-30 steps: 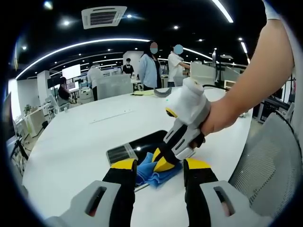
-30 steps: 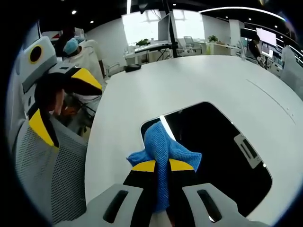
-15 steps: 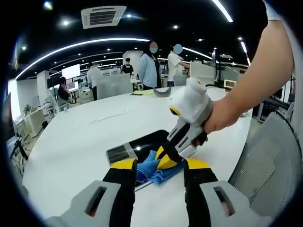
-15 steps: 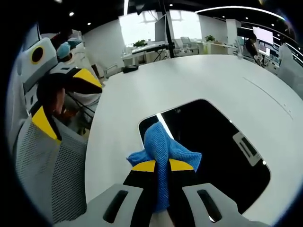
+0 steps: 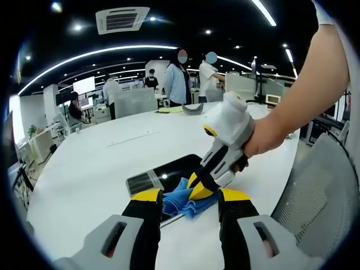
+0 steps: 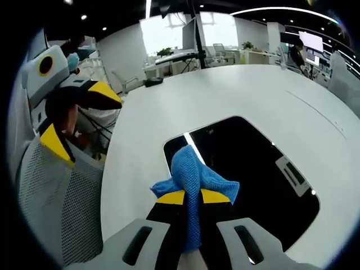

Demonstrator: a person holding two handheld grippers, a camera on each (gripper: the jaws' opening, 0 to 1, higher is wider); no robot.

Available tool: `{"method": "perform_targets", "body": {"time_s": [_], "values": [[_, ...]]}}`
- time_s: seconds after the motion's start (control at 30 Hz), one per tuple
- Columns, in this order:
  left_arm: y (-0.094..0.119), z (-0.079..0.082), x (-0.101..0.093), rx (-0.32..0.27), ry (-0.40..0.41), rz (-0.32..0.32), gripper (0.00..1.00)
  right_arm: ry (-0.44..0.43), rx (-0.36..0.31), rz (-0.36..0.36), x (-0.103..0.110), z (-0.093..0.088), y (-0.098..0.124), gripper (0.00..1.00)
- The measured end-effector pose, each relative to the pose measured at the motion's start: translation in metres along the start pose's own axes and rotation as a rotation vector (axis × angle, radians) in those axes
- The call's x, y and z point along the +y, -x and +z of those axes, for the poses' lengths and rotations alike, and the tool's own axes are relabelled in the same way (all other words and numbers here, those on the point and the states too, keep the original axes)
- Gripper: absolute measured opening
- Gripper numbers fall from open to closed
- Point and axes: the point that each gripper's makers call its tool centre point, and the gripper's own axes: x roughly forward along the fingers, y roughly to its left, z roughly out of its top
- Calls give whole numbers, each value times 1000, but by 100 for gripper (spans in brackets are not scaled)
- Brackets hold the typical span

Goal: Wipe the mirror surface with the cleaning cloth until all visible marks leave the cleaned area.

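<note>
On the mirror [image 6: 247, 180] at my twelve o'clock, my right gripper [image 6: 191, 198] pinches the soft, limp blue cloth [image 6: 191, 174] by its bunched middle while my left gripper [image 5: 183, 203] gapes empty.

The cloth [image 6: 194, 175] is bright blue with a fine woven texture, and the mirror [image 6: 253, 169] reads glossy black. The table [image 6: 163, 107] is plain white. Each tool [image 6: 191, 198] is black with yellow tips and a white body.

mirror [image 6: 247, 169] near corner under cloth [image 6: 194, 180]
</note>
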Motion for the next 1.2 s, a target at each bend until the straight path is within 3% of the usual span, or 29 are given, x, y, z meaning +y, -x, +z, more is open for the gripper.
{"method": "perform_targets", "body": {"time_s": [1.2], "values": [[0,0,-1,3,-1,-5,38,-36,-12,-33,-6,-12,14,4]]}}
